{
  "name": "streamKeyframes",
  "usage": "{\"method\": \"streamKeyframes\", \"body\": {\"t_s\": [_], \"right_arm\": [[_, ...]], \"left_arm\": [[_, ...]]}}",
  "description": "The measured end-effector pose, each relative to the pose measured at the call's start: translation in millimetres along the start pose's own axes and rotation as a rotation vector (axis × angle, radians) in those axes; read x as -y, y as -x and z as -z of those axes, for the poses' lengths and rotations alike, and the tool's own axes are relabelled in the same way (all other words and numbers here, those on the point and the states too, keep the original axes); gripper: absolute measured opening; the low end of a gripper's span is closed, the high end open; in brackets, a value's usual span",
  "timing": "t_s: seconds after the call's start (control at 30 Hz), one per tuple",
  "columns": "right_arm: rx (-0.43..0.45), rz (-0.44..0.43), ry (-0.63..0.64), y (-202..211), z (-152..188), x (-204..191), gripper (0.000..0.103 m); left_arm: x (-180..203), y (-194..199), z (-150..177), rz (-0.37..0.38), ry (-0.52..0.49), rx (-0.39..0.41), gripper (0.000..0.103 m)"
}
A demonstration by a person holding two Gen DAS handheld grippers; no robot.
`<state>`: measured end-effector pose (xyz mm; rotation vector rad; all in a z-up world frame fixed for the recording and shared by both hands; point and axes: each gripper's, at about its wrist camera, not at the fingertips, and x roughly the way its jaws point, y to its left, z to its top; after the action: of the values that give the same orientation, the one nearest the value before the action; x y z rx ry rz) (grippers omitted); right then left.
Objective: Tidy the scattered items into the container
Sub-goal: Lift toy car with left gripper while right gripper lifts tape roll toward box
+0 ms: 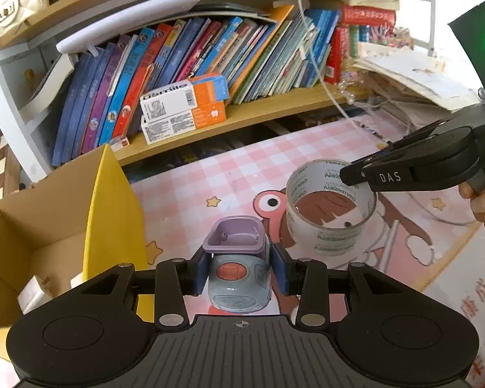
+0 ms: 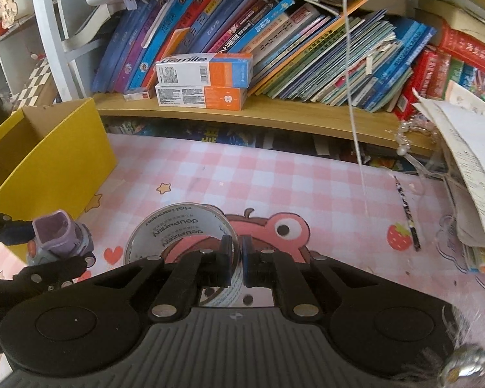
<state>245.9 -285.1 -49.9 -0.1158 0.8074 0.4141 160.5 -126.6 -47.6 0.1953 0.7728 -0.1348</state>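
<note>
My left gripper (image 1: 239,271) is shut on a small grey-blue toy car (image 1: 239,279) with a purple tub on its back, held above the pink checked mat. The same toy car (image 2: 59,237) shows at the left of the right wrist view. My right gripper (image 2: 237,260) is shut on the rim of a clear tape roll (image 2: 177,229), one pad inside the ring and one outside. In the left wrist view the tape roll (image 1: 331,207) hangs from the right gripper (image 1: 347,177) just right of the car. The yellow cardboard box (image 1: 113,213) stands open at the left.
A bookshelf (image 2: 274,113) full of books and two toothpaste cartons (image 2: 203,79) runs along the back. A pencil (image 2: 407,216) lies on the mat at right, beside a stack of papers (image 2: 468,161). A white cord (image 2: 355,129) hangs down. Small white items (image 1: 35,292) lie in the box.
</note>
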Motion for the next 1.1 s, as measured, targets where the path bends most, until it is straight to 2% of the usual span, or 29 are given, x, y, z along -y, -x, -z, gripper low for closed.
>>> {"method": "streamKeyframes", "body": {"t_s": [0.6, 1.1], "right_arm": [[0.023, 0.026, -0.007, 65, 37, -17, 0.006], [0.016, 0.027, -0.008, 92, 54, -48, 0.006]], "left_arm": [[10, 59, 23, 0.017, -0.025, 0.065, 0.039], [-1, 86, 37, 0.047, -0.038, 0.097, 0.039]]}}
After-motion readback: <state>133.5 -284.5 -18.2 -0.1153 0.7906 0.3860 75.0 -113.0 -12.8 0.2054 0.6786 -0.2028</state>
